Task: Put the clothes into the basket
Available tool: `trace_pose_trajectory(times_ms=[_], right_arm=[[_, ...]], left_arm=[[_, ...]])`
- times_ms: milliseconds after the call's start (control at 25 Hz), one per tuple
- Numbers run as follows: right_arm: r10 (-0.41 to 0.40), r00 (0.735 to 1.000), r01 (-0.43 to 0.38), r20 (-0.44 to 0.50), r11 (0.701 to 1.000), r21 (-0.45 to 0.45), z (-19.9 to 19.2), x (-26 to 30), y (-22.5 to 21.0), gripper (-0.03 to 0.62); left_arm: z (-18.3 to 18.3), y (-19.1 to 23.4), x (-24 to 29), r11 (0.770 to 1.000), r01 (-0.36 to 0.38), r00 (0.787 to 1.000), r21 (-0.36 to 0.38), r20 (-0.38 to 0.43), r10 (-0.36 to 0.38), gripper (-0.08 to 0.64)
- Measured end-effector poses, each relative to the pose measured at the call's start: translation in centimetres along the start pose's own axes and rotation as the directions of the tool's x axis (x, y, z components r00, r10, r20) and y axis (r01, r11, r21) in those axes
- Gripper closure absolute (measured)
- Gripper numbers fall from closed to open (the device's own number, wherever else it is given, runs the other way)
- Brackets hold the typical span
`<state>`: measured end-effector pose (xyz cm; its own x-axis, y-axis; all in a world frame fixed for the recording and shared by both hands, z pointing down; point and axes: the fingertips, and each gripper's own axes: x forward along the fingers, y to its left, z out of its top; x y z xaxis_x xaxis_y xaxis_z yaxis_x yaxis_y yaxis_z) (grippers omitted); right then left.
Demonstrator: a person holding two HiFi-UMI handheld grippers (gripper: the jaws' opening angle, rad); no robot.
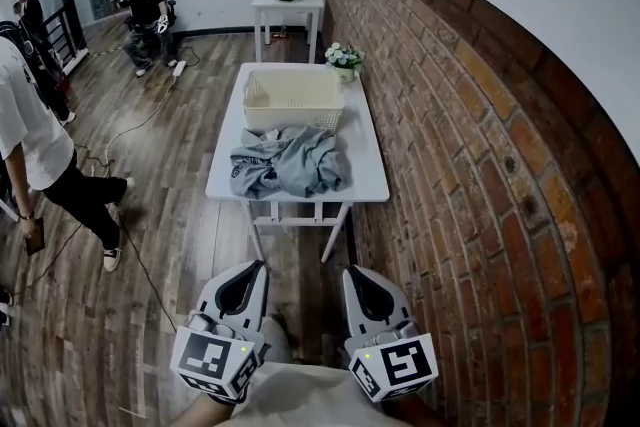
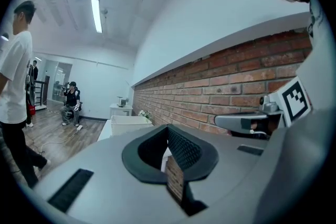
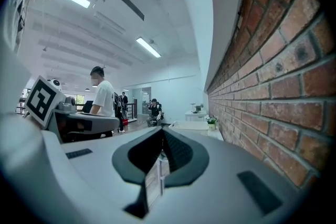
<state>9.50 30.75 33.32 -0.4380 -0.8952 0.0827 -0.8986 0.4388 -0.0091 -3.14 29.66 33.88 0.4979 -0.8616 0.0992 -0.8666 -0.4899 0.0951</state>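
Note:
A heap of grey clothes (image 1: 289, 162) lies on the near half of a white table (image 1: 366, 165). Behind it on the same table stands a cream slatted basket (image 1: 292, 98). My left gripper (image 1: 254, 266) and right gripper (image 1: 352, 272) are held low in front of me, well short of the table, both shut with nothing between the jaws. The left gripper view shows the basket (image 2: 127, 121) far ahead over the shut left gripper (image 2: 167, 128). The right gripper view looks over the shut right gripper (image 3: 160, 131) toward the distant table (image 3: 191, 126).
A brick wall (image 1: 470, 145) runs along the table's right side. A small flower pot (image 1: 345, 61) stands on the far right corner. A second white table (image 1: 288, 7) is farther back. A person in a white shirt (image 1: 30, 130) stands at left, another sits (image 1: 145, 10) far off. A cable (image 1: 130, 130) trails over the wooden floor.

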Motion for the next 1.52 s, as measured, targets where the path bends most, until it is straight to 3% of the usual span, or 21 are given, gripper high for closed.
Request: trace_pose_trajectory(times_ms=[960, 1520], right_arm=[[-0.030, 0.998, 0.030, -0.060, 1.000, -0.004, -0.8, 16.0, -6.1, 0.586], [-0.070, 0.991, 0.073, -0.111, 0.997, 0.020, -0.7, 24.3, -9.7, 0.584]], left_arm=[[-0.2, 10.6, 14.7, 0.998, 0.016, 0.999, -0.060, -0.050, -0.019, 0.551], [-0.2, 15.4, 22.6, 0.993, 0.078, 0.990, -0.092, -0.114, -0.088, 0.551]])
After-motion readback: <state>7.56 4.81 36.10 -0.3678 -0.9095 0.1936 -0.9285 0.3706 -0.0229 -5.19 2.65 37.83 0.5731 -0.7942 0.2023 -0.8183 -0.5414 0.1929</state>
